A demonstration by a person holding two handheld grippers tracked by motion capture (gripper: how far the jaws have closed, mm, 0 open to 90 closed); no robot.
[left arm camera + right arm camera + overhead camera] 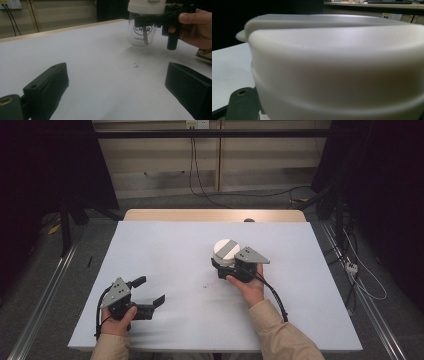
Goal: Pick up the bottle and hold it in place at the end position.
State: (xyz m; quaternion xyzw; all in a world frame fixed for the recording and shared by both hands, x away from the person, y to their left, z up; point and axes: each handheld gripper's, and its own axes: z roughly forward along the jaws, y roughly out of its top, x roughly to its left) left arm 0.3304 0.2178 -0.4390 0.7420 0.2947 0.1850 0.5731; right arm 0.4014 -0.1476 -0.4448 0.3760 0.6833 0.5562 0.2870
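High view: jar (pixel 226 251) near the middle of the table (pixel 165 245), white lid (pixel 225 247) with a grey strip on top. Right gripper (pixel 227 266) clamped on the jar just under the lid, hand (pixel 248 287) behind it, toward the near edge. Left gripper (pixel 148 291) well apart from the jar, off to the left and nearer the front edge, jaws spread wide, holding nothing.

Left gripper view: clear glass jar (pixel 142 31) with printed lettering, lid (pixel 147 5) seated on top, right gripper's black jaws closed across the glass below the lid. Jar base looks slightly clear of the table, shadow beneath; contact cannot be confirmed. Small dark specks (pixel 135 65) on the table just in front of the jar. Own jaws open, pointed toward the jar.

Right gripper view: lid (pixel 337 62) pressed close against the camera, jaw base showing at lower left of it.

Step in hand, as judged: jar held steady by the right gripper, lid still on, left gripper not yet engaged.

Next move, as judged: bring the left gripper across to the jar, centre the open jaws on the lid rim, close firmly, then twist or lift while keeping the right grip tight. Risk: glass slipping in the jaws, or the jar tipping if the lid sticks.
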